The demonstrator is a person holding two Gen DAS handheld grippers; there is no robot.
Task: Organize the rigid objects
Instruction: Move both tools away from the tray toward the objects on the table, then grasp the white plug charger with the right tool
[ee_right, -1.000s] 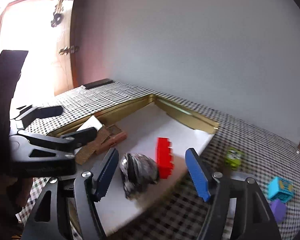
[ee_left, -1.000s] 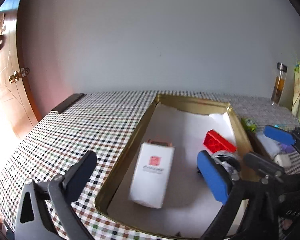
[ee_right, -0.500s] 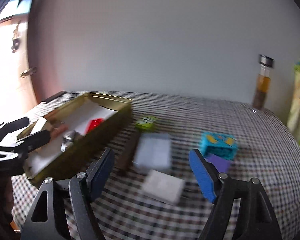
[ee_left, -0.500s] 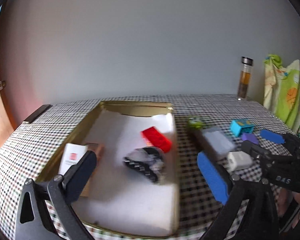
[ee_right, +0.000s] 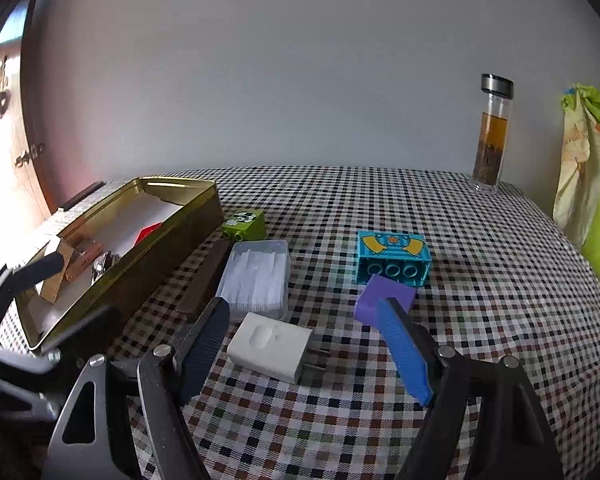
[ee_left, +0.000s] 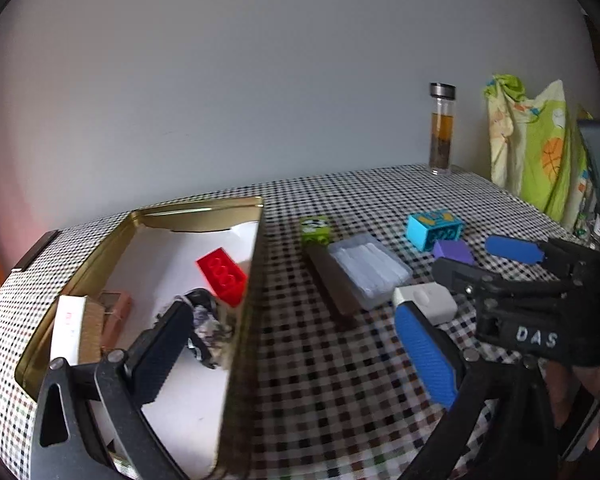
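The right gripper (ee_right: 304, 344) hangs low over the checked table (ee_right: 480, 280), jaws spread wide and holding nothing, with the white plug (ee_right: 270, 346) lying flat on the cloth directly between its fingers and slightly ahead of the tips. That is the relation the coming move turns on: the plug is already framed by the jaws, its long axis running roughly across the gap, and its metal prongs point toward the blue finger (ee_right: 404, 354). Closing would likely pinch it end to end, so a small advance and perhaps a twist of the wrist seems needed first.

The left gripper (ee_left: 296, 356) is also wide open and empty, hovering over the right wall of the gold tin (ee_left: 256, 280) — well off to the side of the plug, so the right hand is clearly the nearer one.

The tin sits toward the table's left edge and already holds a red brick (ee_left: 222, 276), a white box (ee_left: 70, 330) and a dark crumpled item I cannot identify. Loose on the cloth beyond the plug lie a clear plastic case (ee_right: 258, 278), a brown bar (ee_right: 204, 280) touching its left side, a green block (ee_right: 246, 224), a blue block (ee_right: 392, 256) and a purple piece (ee_right: 384, 298) — that last one just beside the blue finger, where it could get nudged.
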